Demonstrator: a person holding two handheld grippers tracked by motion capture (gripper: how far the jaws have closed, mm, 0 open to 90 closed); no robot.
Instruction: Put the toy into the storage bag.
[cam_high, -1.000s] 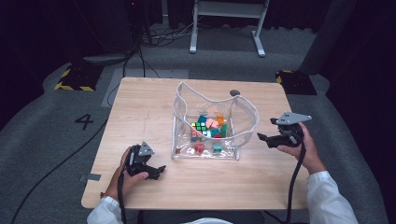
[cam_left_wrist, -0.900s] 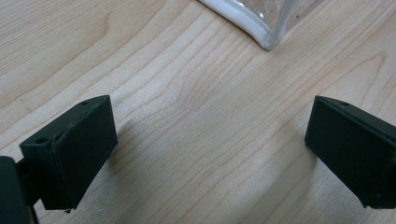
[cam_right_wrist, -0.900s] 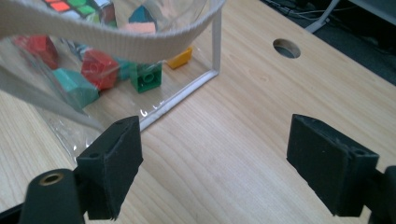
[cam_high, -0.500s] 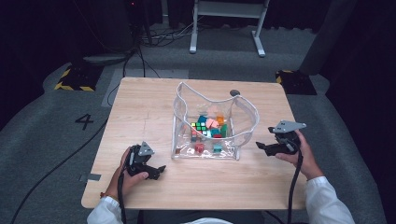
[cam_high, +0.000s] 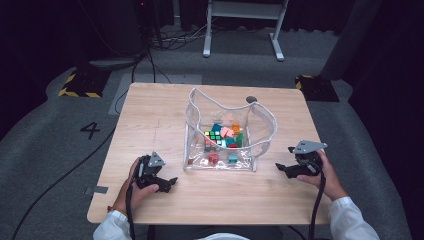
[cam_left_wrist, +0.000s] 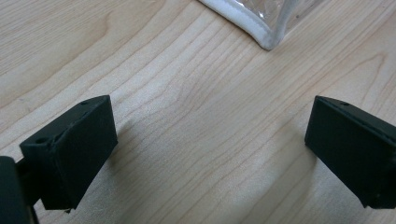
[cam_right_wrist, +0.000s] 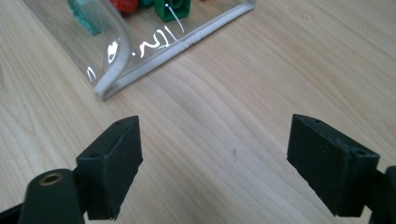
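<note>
The clear plastic pouch (cam_high: 227, 135) of what look like toy blocks stands mid-desk, untouched; left gripper (cam_high: 167, 183) and right gripper (cam_high: 282, 167) flank its near corners, jaws open and empty; grasping remains.

We see a light wooden tabletop (cam_high: 150, 120) standing on grey carpeted floor (cam_high: 60, 150). Left of the tabletop, a white number 4 (cam_high: 92, 130) marks the floor. Beyond the tabletop's far left corner lies a yellow-and-black striped plate (cam_high: 80, 85); beyond its far edge stands a white metal frame (cam_high: 242, 25). Black cables (cam_high: 150, 45) trail nearby.
</note>
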